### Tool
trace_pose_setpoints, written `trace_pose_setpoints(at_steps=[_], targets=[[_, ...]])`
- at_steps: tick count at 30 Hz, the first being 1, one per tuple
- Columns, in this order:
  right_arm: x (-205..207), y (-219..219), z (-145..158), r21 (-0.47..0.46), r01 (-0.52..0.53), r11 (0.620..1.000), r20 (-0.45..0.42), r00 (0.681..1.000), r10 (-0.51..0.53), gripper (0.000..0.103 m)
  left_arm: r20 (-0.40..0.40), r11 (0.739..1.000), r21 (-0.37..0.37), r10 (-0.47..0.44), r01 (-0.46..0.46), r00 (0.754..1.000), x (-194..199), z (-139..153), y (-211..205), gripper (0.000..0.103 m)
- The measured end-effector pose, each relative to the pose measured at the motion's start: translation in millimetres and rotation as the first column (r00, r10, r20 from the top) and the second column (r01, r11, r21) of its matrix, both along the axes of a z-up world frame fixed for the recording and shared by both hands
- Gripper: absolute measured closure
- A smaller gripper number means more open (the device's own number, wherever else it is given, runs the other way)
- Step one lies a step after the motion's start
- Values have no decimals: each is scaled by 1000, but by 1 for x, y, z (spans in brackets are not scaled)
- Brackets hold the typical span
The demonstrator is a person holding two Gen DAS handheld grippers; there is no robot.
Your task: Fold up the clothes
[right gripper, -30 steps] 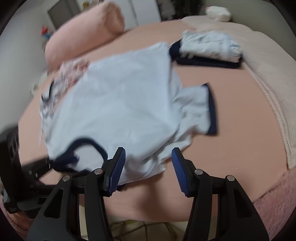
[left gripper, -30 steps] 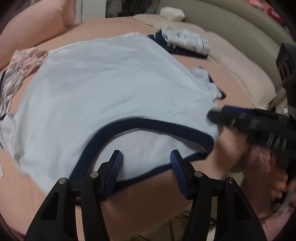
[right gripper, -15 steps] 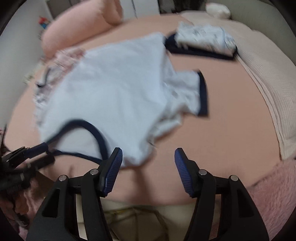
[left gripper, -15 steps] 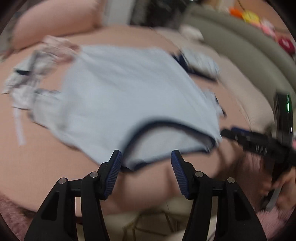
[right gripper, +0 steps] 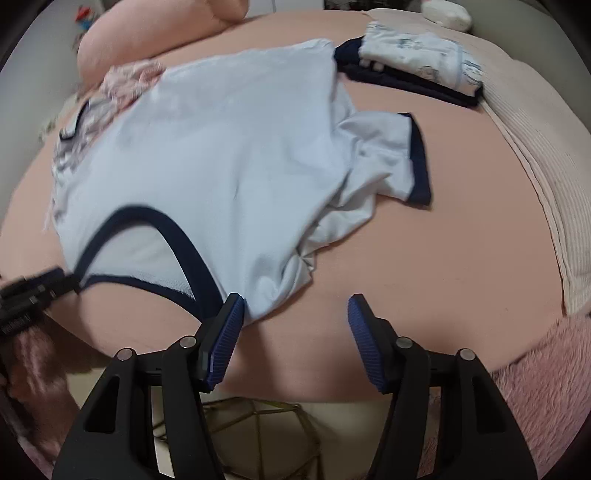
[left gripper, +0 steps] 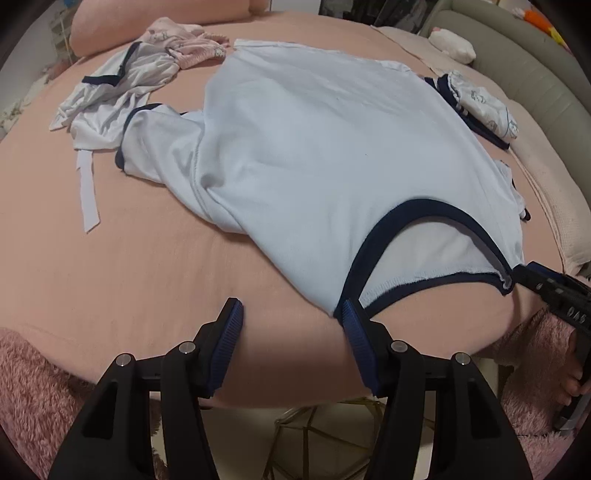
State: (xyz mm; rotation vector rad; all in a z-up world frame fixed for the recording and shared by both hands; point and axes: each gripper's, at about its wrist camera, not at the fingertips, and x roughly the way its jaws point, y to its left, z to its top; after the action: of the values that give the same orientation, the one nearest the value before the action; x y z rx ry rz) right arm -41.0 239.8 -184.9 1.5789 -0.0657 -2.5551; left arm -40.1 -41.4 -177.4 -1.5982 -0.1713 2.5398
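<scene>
**T-shirt spread on the bed, collar at the near edge**

A pale blue T-shirt (left gripper: 332, 147) with navy trim was seen spread across the pink bed (left gripper: 147, 266), its collar (right gripper: 147, 243) toward the near edge and one sleeve (right gripper: 391, 158) bunched at the side. No fold was visible in it. The left gripper (left gripper: 291, 325) and the right gripper (right gripper: 295, 317) were both held with fingers released, one at each shoulder beside the collar, grasping nothing. A folded stack (right gripper: 417, 70) was seen at the far side, so part of the task appeared done; crumpled garments (left gripper: 122, 92) remained near a pink pillow (right gripper: 155, 33). The crumpled garments lay just beside the far sleeve and could crowd a fold.
</scene>
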Motion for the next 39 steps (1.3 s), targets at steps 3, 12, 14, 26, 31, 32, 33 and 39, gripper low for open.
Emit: trace_pose_setpoints(at_steps=[3, 12, 14, 26, 31, 32, 33, 39], targets=[[3, 2, 15, -34, 25, 999, -90, 996, -28, 44, -63, 993, 107, 53, -46, 997, -1, 13, -13, 46], [-7, 7, -9, -191, 64, 979, 61, 997, -53, 44, 57, 929, 352, 99, -113, 993, -11, -15, -28, 47], [-6, 7, -7, -203, 67, 977, 59, 997, -57, 45, 45, 931, 349, 100, -110, 994, -13, -15, -26, 49], [-25, 4, -13, -237, 43, 970, 49, 998, -32, 71, -5, 958, 280, 68, -64, 998, -25, -13, -15, 88], [-20, -2, -8, -178, 8, 984, 32, 999, -2, 96, -18, 974, 225, 44, -39, 999, -18, -7, -14, 96], [-17, 0, -6, -172, 8, 985, 27, 1000, -4, 97, -18, 974, 222, 44, -39, 999, -15, -5, -15, 96], [-14, 2, -4, -176, 8, 984, 27, 1000, -4, 97, -17, 974, 224, 45, -40, 999, -13, -4, -17, 96], [-3, 12, 5, -222, 4, 975, 13, 1000, -1, 98, 5, 968, 246, 57, -56, 998, -6, -4, -24, 96]])
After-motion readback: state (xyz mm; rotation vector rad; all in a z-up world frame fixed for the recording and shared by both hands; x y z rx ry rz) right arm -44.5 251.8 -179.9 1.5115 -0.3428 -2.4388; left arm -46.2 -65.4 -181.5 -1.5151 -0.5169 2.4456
